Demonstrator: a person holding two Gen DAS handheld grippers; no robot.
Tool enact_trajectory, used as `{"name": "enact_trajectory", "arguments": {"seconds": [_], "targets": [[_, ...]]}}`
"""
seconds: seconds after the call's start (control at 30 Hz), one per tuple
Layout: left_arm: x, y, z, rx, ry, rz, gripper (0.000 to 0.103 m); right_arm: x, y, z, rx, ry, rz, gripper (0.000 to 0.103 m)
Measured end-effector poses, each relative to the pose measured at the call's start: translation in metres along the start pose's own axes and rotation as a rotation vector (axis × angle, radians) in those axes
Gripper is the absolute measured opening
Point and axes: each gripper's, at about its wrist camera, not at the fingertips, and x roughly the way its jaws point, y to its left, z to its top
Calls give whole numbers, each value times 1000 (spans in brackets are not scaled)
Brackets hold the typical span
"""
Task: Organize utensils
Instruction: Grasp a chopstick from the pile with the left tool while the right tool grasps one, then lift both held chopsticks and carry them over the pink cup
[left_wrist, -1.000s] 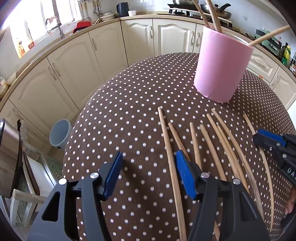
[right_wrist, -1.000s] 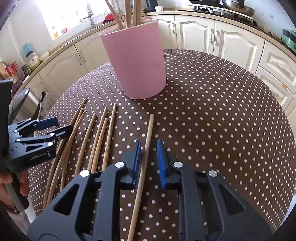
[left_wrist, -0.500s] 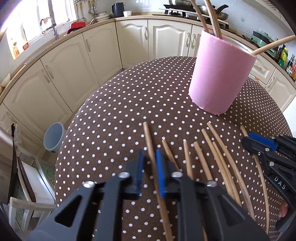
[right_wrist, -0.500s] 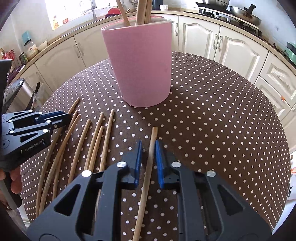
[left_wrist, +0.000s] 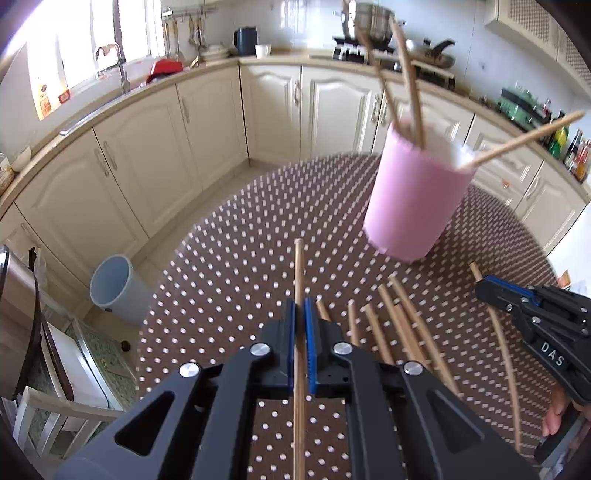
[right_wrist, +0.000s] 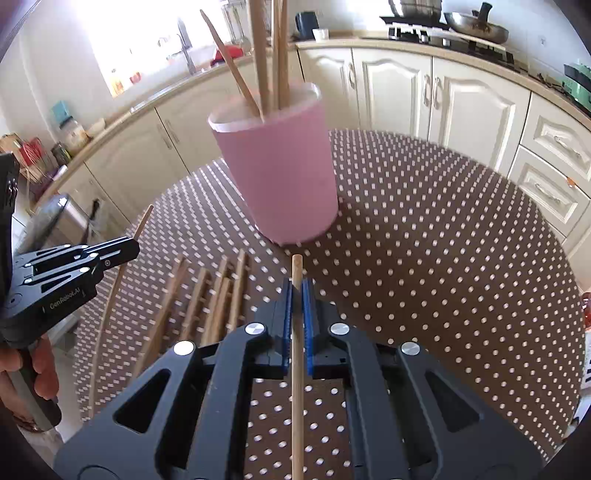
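Left gripper (left_wrist: 300, 314) clamped tight on 1 chopstick (left_wrist: 298, 273). Right gripper (right_wrist: 295, 295) likewise clamped on another chopstick (right_wrist: 296, 273). Remaining sticks (right_wrist: 218, 295) lie on dotted tablecloth (right_wrist: 424, 258) before pink cup (right_wrist: 277, 166).

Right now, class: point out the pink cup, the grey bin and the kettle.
Pink cup (right_wrist: 280, 173), right wrist view, middle of its side wall.
Grey bin (left_wrist: 114, 291), left wrist view, outer wall.
Kettle (left_wrist: 245, 40), left wrist view, body.
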Motion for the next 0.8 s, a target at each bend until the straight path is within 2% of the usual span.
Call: {"name": "enact_trajectory", "arguments": {"seconds": [0.4, 0.6, 0.8], "targets": [[-99, -19, 12, 19, -186, -29, 6, -91, 17, 13, -23, -196, 52, 6], [-139, -36, 12, 44, -263, -26, 6, -131, 23, 17, -42, -300, 56, 6], [-166, -52, 16, 50, -332, -41, 6, -157, 26, 22, -53, -362, 66, 6]]}}
